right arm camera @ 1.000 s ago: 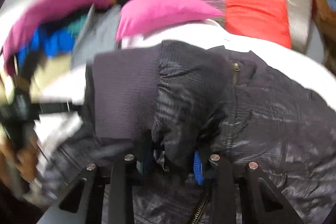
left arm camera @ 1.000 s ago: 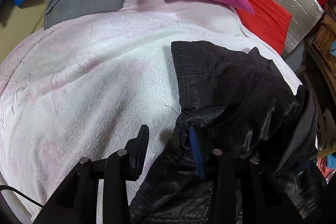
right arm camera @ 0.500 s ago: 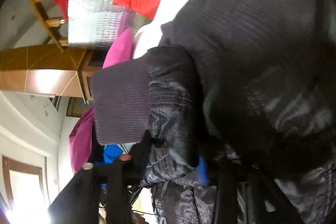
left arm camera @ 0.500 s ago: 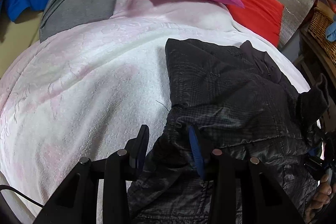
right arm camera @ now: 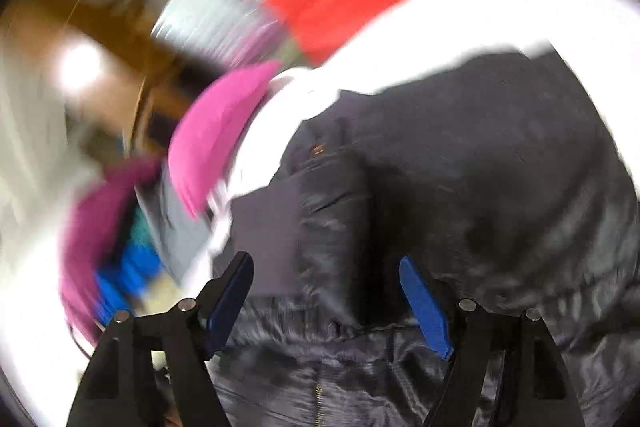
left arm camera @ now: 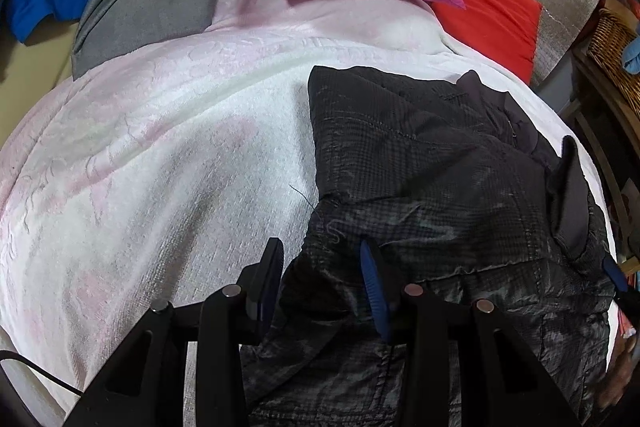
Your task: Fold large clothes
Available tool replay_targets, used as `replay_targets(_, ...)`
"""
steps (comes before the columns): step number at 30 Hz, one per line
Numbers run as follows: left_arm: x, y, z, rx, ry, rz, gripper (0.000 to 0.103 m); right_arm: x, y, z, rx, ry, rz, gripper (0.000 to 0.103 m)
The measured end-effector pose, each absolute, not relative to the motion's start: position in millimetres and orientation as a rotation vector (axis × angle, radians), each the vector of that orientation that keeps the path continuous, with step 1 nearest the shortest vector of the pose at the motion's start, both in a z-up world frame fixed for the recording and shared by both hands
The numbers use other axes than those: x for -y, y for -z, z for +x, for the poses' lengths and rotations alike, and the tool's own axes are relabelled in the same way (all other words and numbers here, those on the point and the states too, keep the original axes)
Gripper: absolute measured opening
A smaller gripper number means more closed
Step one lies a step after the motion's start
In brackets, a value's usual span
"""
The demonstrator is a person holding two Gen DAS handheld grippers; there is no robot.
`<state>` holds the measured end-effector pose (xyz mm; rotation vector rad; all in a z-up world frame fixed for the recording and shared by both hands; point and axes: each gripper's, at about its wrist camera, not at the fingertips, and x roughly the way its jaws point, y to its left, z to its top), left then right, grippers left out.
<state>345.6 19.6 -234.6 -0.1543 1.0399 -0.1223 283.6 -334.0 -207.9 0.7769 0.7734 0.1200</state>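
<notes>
Jacket point(left arm camera: 420, 163) lies on the blanket point(left arm camera: 160, 147) — left gripper point(left arm camera: 320, 279) jaws grip its bunched fabric, right gripper point(right arm camera: 326, 301) jaws opening, clear of it.

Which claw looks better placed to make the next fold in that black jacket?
Probably the left. The left claw has a bunch of the black jacket between its fingers at the near edge. The right claw is opening, its fingers clear of the fabric.

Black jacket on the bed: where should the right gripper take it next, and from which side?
On the black jacket, take the upright ribbed cuff at its right edge, coming from the right: it stands clear of the flat body, offering a thin edge.
</notes>
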Motion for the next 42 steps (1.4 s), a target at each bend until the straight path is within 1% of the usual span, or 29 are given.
replay_targets(3,-18.4,236.0,346.2,-1.043,0.122,-0.146,0.041,295.6,197.1,292.1,-0.784,-0.112,0.552,0.083)
replay_targets(8,-17.8,239.5,346.4,-1.052,0.125,-0.142,0.041,255.1,211.7,305.1,-0.851,-0.02,0.254,0.084)
replay_targets(10,-16.3,240.3,346.1,-1.053,0.124,-0.131,0.042,239.2,222.1,311.0,-0.895,0.017,0.132,0.091)
replay_targets(13,-13.3,240.8,346.8,-1.053,0.124,-0.118,0.041,229.0,235.8,319.7,-0.918,0.081,0.034,0.091)
replay_targets(14,-12.1,241.1,347.4,-1.054,0.124,-0.116,0.042,231.3,237.7,321.4,-0.917,0.099,0.041,0.089)
replay_targets(17,-13.5,241.2,348.9,-1.058,0.132,-0.124,0.042,267.9,236.1,320.8,-0.909,0.12,0.275,0.088)
replay_targets(19,-14.9,241.1,348.9,-1.061,0.134,-0.132,0.042,309.2,238.5,313.1,-0.883,0.115,0.541,0.088)
replay_targets(21,-15.2,241.1,348.9,-1.063,0.133,-0.134,0.042,359.6,252.1,294.8,-0.827,0.089,0.895,0.087)
replay_targets(24,-14.3,241.1,348.8,-1.063,0.127,-0.129,0.042,402.5,274.3,270.1,-0.744,-0.002,1.233,0.087)
replay_targets(25,-13.9,241.2,348.5,-1.063,0.126,-0.13,0.042,409.9,278.7,264.7,-0.72,-0.042,1.291,0.087)
replay_targets(29,-12.1,240.7,346.7,-1.064,0.119,-0.129,0.042,419.0,285.1,257.3,-0.682,-0.115,1.361,0.088)
replay_targets(32,-10.2,240.7,345.6,-1.06,0.119,-0.118,0.042,429.7,296.9,252.3,-0.623,-0.138,1.463,0.087)
replay_targets(34,-9.3,239.0,344.6,-1.052,0.118,-0.112,0.042,438.5,302.8,244.6,-0.574,-0.148,1.521,0.083)
replay_targets(35,-8.5,237.2,343.5,-1.041,0.116,-0.104,0.042,441.6,300.0,247.7,-0.569,-0.136,1.516,0.074)
replay_targets(37,-5.1,233.3,341.5,-1.016,0.1,-0.076,0.042,443.6,301.6,250.9,-0.605,-0.082,1.456,0.04)
replay_targets(39,-1.5,230.6,340.3,-0.994,0.082,-0.037,0.042,442.2,307.6,255.3,-0.657,-0.029,1.412,0.027)
replay_targets(40,0.0,230.7,340.0,-0.993,0.081,-0.025,0.042,441.3,309.8,256.8,-0.671,-0.012,1.399,0.024)
replay_targets(42,0.5,232.5,341.0,-1.004,0.085,-0.029,0.042,438.6,303.2,254.0,-0.672,0.014,1.353,0.024)
